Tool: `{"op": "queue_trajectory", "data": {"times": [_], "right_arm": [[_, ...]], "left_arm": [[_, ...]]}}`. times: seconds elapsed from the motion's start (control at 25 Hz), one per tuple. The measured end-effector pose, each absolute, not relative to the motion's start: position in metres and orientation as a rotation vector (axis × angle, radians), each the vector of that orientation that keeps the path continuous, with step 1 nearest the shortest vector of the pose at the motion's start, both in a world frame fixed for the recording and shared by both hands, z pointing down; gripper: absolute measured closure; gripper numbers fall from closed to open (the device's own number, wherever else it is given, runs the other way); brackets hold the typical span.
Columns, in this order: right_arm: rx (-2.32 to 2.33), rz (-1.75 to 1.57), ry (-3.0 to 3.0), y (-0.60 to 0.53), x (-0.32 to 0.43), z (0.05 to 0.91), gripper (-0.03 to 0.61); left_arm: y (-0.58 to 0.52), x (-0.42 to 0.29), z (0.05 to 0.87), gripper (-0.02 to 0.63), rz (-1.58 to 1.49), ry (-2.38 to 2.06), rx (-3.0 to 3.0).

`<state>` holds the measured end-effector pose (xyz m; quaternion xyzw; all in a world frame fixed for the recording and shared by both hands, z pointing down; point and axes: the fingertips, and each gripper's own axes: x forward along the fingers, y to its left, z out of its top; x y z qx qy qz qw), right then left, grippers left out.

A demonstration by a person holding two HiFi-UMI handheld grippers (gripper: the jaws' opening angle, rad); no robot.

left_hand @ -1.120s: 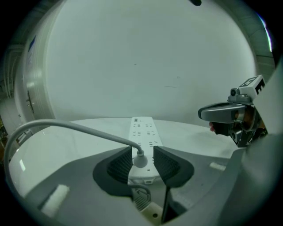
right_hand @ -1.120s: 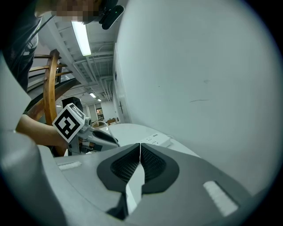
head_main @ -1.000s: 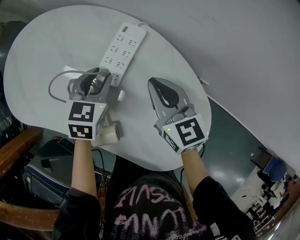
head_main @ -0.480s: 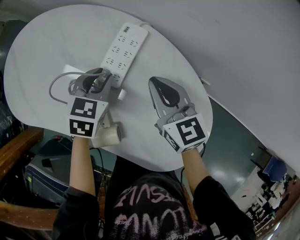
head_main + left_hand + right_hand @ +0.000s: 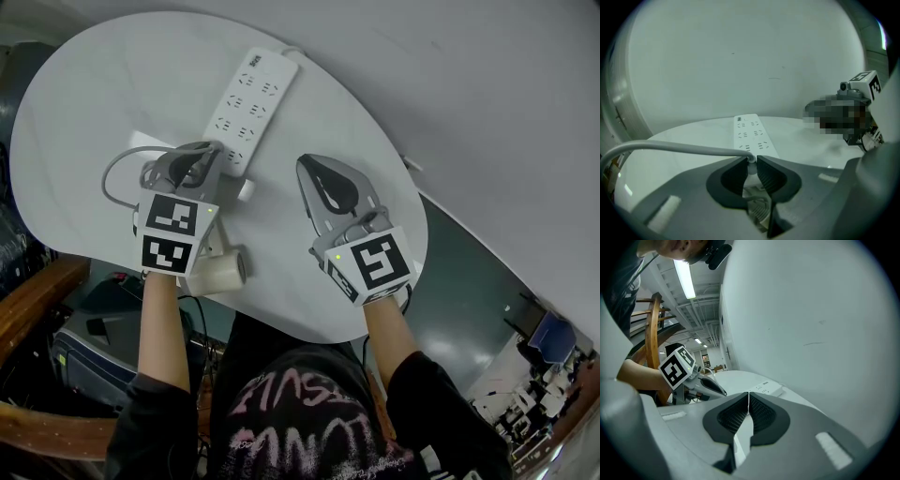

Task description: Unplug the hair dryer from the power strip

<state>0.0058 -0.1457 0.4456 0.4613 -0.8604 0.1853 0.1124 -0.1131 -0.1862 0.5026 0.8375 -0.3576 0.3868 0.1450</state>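
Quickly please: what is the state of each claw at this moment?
Left claw: closed on the white plug of the grey cord.
Right claw: closed, holding nothing.

White oval bench (image 5: 84, 84) stood against plain white wall (image 5: 469, 84), far edge touching it. Wooden rail (image 5: 33, 291) ran below bench's left edge; dark equipment (image 5: 89, 342) sat beneath near-left edge. Grey-green floor (image 5: 464, 281) showed past right edge, blue chair (image 5: 548, 336) well beyond. In right gripper view, ceiling strip light (image 5: 684, 280) glowed above curved wooden rail (image 5: 652, 333).
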Motion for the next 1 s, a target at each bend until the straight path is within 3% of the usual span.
{"op": "queue_trajectory", "data": {"times": [1.0], "right_arm": [[1.082,0.362,-2.515,-0.162,-0.021,0.449,0.540]], "left_arm": [[-0.186,-0.112,0.502,0.549,1.111,-0.978,2.425]]}}
